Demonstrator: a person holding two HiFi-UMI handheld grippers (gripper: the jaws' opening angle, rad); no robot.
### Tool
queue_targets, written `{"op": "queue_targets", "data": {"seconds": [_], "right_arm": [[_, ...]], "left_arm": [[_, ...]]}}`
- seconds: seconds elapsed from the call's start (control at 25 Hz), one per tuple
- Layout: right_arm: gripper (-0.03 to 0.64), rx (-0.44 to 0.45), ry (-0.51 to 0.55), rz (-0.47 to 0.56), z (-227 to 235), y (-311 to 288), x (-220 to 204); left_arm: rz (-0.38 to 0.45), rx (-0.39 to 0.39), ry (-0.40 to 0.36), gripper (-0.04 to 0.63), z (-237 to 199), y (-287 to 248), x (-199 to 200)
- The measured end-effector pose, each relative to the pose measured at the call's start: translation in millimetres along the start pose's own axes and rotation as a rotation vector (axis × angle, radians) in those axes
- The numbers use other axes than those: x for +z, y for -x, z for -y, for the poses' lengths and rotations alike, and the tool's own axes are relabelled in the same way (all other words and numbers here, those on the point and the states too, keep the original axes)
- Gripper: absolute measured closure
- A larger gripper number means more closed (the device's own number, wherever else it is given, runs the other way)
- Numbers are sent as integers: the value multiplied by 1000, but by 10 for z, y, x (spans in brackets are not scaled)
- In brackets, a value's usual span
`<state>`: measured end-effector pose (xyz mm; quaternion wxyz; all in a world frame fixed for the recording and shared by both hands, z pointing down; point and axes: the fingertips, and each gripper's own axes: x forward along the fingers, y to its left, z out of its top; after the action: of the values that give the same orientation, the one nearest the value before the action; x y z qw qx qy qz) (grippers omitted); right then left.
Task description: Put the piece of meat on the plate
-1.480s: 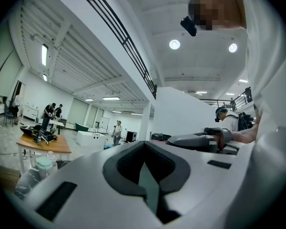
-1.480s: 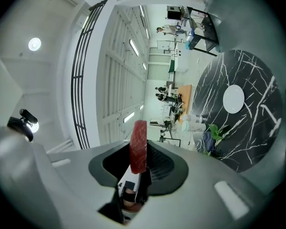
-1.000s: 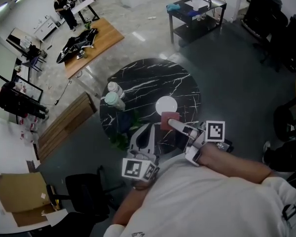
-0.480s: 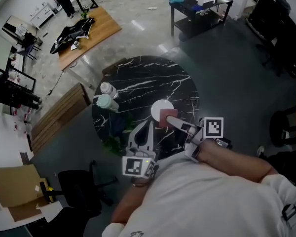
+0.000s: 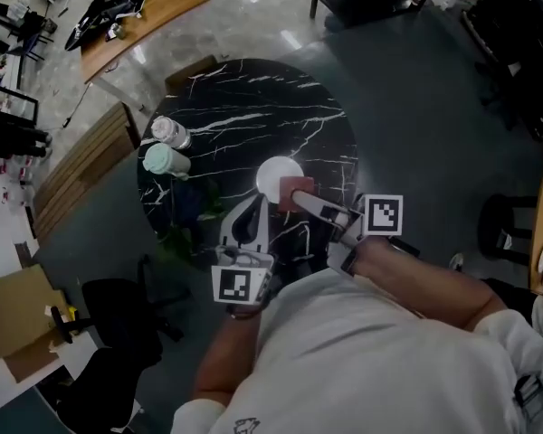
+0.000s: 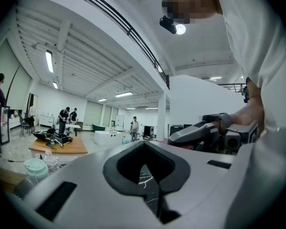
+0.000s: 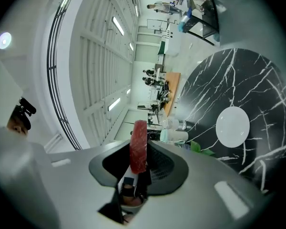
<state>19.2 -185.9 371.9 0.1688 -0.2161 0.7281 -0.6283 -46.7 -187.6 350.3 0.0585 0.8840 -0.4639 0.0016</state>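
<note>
The piece of meat (image 5: pixel 295 192) is a flat red slab clamped on edge in my right gripper (image 5: pixel 304 199), which is shut on it. In the head view the meat hangs at the near right rim of the white plate (image 5: pixel 276 174) on the round black marble table (image 5: pixel 244 107). The right gripper view shows the meat (image 7: pixel 138 146) upright between the jaws of my right gripper (image 7: pixel 139 162), with the plate (image 7: pixel 232 126) bare and further off to the right. My left gripper (image 5: pixel 252 204) hovers over the table's near edge, left of the meat, jaws together and holding nothing (image 6: pixel 144 147).
Two capped bottles (image 5: pixel 169 133) (image 5: pixel 164 160) lie at the table's left side, with green leaves (image 5: pixel 183 235) below them. A black chair (image 5: pixel 118 319) and a cardboard box (image 5: pixel 14 319) stand at lower left. Wooden boards (image 5: pixel 77 179) lie left of the table.
Both grippers have moved forward and down over the table. The meat, held throughout, has come from short of the plate to its near right rim.
</note>
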Motion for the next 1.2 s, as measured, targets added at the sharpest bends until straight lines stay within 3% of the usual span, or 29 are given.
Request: {"op": "queue_targets", "data": {"seconds": [0.24,0.48,0.68,1.2], "right_arm": [[528,-50,41,-52,454,-150,187],[528,-109,27,-85,1070,-285,302],[526,-143,50,-126,1482,-391,302],[526,-277,-6,-188,2597,-556,107]], "left_arm": [[-42,14,0,589,-187,-222,-482],[-51,80,7,589,-446,-450,-881],[-88,102,29,589,-571,-530,-1300],[-131,161,82,589,-809,-611,-2184]]}}
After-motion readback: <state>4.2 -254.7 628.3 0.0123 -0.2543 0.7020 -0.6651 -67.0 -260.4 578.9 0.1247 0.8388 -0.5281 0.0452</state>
